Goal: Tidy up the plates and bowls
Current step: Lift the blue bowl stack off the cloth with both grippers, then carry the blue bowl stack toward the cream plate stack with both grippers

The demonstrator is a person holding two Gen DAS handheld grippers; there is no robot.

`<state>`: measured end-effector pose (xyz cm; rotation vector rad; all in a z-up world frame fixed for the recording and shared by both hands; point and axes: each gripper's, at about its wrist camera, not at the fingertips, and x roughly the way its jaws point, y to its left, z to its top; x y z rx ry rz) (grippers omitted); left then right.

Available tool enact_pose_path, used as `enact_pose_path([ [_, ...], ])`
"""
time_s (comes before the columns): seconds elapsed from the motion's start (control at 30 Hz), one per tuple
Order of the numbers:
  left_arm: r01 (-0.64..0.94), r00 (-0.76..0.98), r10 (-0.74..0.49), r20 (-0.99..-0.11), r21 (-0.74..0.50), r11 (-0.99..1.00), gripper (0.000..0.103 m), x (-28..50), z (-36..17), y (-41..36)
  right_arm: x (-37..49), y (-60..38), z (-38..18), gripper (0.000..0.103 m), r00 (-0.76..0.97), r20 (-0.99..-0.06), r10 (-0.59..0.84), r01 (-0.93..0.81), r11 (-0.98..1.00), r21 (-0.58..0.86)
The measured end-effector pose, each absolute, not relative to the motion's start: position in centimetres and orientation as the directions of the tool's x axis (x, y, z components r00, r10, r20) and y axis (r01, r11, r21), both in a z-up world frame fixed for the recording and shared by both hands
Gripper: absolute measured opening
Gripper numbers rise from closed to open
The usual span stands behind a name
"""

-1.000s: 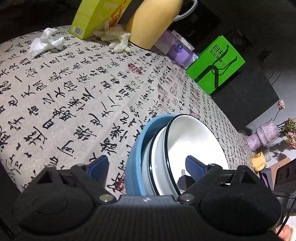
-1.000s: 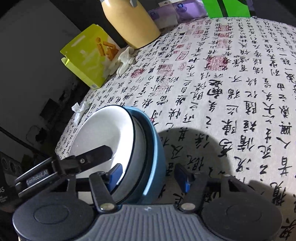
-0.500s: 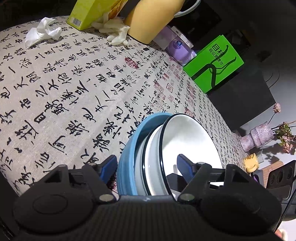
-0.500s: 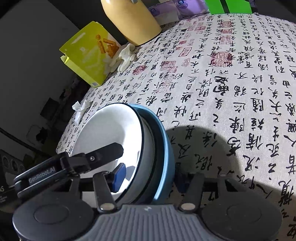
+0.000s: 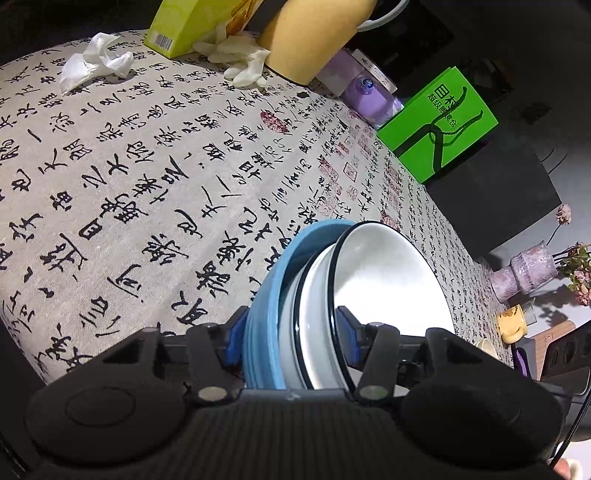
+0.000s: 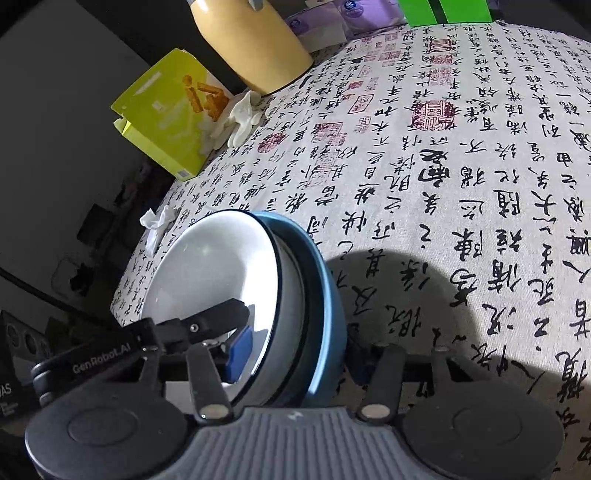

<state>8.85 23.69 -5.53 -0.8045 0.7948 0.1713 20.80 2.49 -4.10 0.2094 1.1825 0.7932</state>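
A stack of nested dishes sits between both grippers: a blue dish outermost, with black-rimmed white bowls inside it. My left gripper is closing on the stack's rim; one blue pad lies against the blue dish's outside and the other inside the top white bowl. From the opposite side my right gripper clamps the same stack, one pad inside the white bowl and the other behind the blue dish. The left gripper's finger shows inside the bowl in the right wrist view.
The calligraphy tablecloth covers the table. Along the far side stand a yellow jug, a yellow-green box, a white glove, a crumpled tissue, purple packs and a green box. A vase of flowers stands beyond the table.
The left jaws have narrowed from wide apart to both sides of the stack's rim. The right jaws have drawn in a little on the stack. Neither hand has shifted.
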Motion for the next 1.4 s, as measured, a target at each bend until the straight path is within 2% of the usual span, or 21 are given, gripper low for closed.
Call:
enact_pose_path([
  [1.03, -0.428, 0.688, -0.145, -0.711, -0.559, 0.711, 0.052, 8.9, -5.1, 23.2, 21.1, 1.5, -4.2, 0.042, 0.139, -0.727, 0.672, -0.365, 0.717, 0.593],
  [1.4, -0.423, 0.683, -0.131, -0.718, -0.535, 0.731, 0.052, 9.1, -4.8, 22.5, 21.0, 0.8, -4.2, 0.042, 0.138, -0.721, 0.679, -0.361, 0.712, 0.602],
])
